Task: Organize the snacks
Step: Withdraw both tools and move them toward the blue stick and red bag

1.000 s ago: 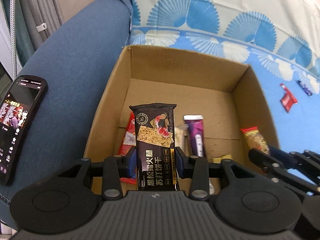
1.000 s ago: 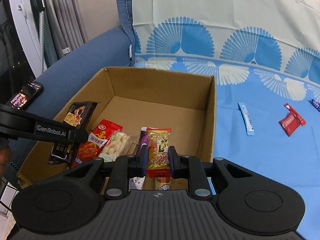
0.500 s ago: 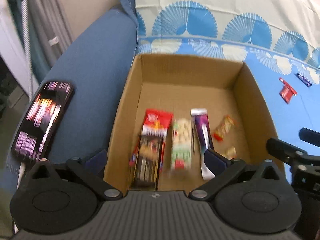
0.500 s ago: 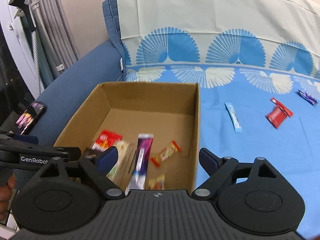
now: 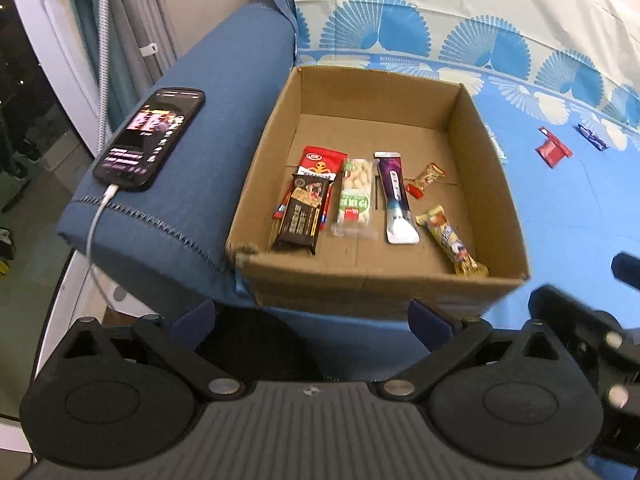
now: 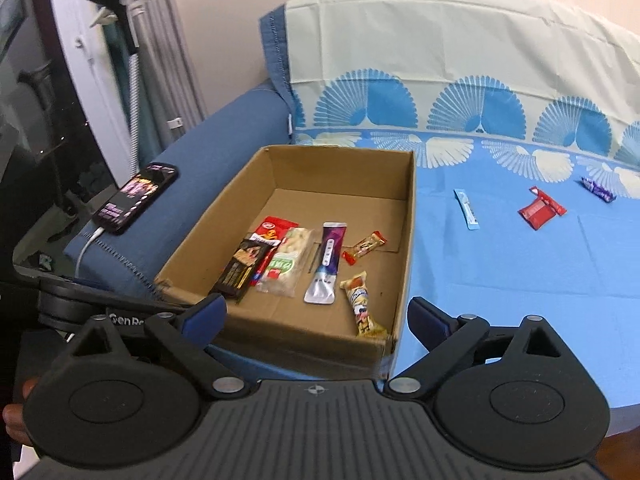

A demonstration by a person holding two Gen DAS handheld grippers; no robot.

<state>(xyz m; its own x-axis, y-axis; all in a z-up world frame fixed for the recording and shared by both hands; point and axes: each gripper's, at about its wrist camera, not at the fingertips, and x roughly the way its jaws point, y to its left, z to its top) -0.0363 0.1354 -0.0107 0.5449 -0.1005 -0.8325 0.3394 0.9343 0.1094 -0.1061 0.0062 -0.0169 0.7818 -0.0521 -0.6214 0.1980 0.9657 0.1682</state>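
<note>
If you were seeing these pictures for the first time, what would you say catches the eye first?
The open brown cardboard box at the sofa's left end, with six snack packets lined up on its floor, among them a dark biscuit pack and a purple tube pouch. Next, the lit black smartphone charging on the blue armrest. Three loose snacks, including a red wrapper, lie on the blue fan-patterned sheet to the box's right.

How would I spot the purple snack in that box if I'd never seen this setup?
Find the open cardboard box on the blue patterned sheet, beside the sofa arm with the phone. On the box floor, snacks lie roughly side by side; the purple pouch sits right of the pale green-labelled pack. It alone is long, purple at the top and fading to silvery white.
</note>
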